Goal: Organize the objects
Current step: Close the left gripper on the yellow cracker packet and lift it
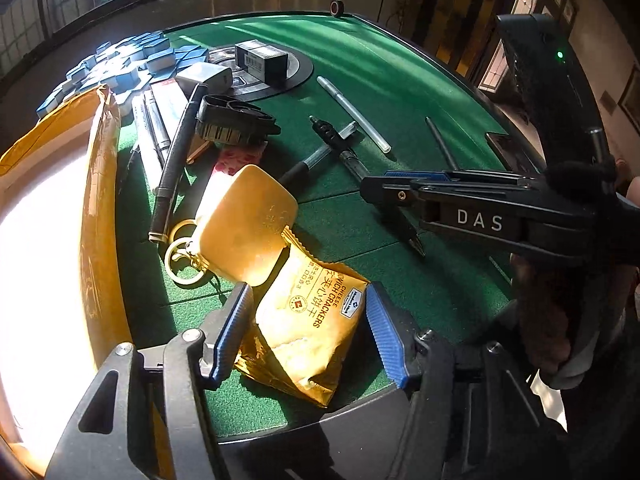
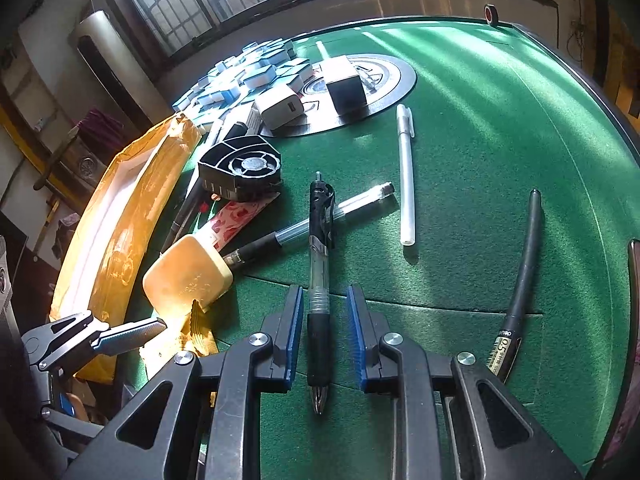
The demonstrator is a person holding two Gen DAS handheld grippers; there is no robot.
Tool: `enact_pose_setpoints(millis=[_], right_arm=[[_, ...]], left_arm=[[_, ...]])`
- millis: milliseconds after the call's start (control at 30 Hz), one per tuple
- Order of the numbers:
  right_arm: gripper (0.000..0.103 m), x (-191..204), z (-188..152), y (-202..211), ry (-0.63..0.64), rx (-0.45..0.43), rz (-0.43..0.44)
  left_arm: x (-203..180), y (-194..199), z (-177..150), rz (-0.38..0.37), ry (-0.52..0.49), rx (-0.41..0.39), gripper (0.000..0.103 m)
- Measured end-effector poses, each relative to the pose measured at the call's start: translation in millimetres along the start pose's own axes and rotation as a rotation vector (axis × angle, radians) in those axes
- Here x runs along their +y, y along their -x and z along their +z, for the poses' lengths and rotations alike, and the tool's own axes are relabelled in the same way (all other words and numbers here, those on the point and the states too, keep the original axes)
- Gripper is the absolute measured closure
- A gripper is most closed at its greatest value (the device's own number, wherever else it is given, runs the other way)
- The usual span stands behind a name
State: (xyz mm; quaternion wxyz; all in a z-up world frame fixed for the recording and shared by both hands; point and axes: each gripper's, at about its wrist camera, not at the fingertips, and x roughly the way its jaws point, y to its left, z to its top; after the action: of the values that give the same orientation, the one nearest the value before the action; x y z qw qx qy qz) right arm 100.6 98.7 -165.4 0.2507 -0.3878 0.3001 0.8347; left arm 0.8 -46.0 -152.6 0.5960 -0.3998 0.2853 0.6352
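Note:
My left gripper (image 1: 306, 316) is open, its blue pads on either side of a gold cheese cracker packet (image 1: 308, 320) lying on the green table; I cannot tell if the pads touch it. A tan rounded case (image 1: 244, 228) with gold key rings (image 1: 180, 252) overlaps the packet's far end. My right gripper (image 2: 324, 328) is open, straddling the black grip of a clear retractable pen (image 2: 319, 280) that lies flat on the felt. The right gripper also shows in the left wrist view (image 1: 384, 192), above that pen's tip.
A yellow padded envelope (image 1: 100, 208) lies at the left. A black fan (image 2: 240, 170), a clear pen (image 2: 320, 220), a white pen (image 2: 406, 172), a black deli pen (image 2: 520, 280), a charger (image 2: 280, 110), a black box (image 2: 346, 88) and several blue-white small boxes (image 2: 248, 72) are scattered on the green felt table (image 2: 500, 140).

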Motion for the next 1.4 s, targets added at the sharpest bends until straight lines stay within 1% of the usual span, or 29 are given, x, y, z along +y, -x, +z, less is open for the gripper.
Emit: enact_pose_setpoints(millis=[100, 233, 400, 433, 467, 500, 567, 867, 1067, 1167, 1300, 1367, 1400], right_arm=[[0.083, 1.9, -0.6, 0.0, 0.012, -0.002, -0.011], [0.081, 0.8, -0.6, 0.0, 0.012, -0.005, -0.004], [0.077, 5.5, -2.6, 0.4, 0.027, -0.013, -0.011], [0.077, 5.9, -2.6, 0.4, 0.03, -0.014, -0.014], [0.077, 6.0, -2.6, 0.4, 0.03, -0.014, -0.014], [0.077, 5.5, -2.3, 0.5, 0.028, -0.013, -0.011], [0.077, 4.2, -2.0, 0.8, 0.021, -0.011, -0.004], [0.077, 4.9, -3.7, 1.2, 0.015, -0.023, -0.008], [0.077, -1.3, -3.4, 2.3, -0.042, -0.026, 0.021], [0.077, -0.7, -3.3, 2.2, -0.036, -0.023, 0.022], [0.079, 3.2, -4.2, 2.2, -0.001, -0.023, -0.003], [0.087, 2.7, -4.6, 2.2, 0.0, -0.025, -0.021], [0.088, 2.3, -4.5, 1.9, -0.001, -0.021, -0.016]], left_arm=[[-3.0, -3.0, -2.3, -0.031, -0.014, 0.026, 0.046], [-8.2, -5.9, -7.8, -0.011, -0.061, 0.05, 0.045], [-6.2, -8.3, -8.3, -0.01, -0.032, 0.048, 0.045], [-5.5, -8.6, -7.6, -0.01, -0.021, 0.045, 0.046], [-5.3, -8.6, -7.3, -0.006, -0.014, 0.041, 0.053], [-5.0, -8.2, -7.0, -0.007, -0.012, 0.039, 0.055], [-4.3, -7.8, -6.9, -0.014, -0.001, 0.04, 0.059], [-6.3, -7.5, -8.0, -0.005, -0.006, 0.029, 0.059], [-6.4, -7.5, -8.5, 0.001, 0.009, 0.016, 0.059], [-6.8, -7.7, -8.3, 0.001, 0.006, 0.016, 0.059], [-6.2, -8.0, -7.5, 0.0, 0.016, 0.017, 0.059], [-4.7, -7.9, -7.0, -0.004, 0.045, 0.017, 0.059], [-3.1, -7.8, -6.1, -0.009, 0.063, 0.02, 0.059]])
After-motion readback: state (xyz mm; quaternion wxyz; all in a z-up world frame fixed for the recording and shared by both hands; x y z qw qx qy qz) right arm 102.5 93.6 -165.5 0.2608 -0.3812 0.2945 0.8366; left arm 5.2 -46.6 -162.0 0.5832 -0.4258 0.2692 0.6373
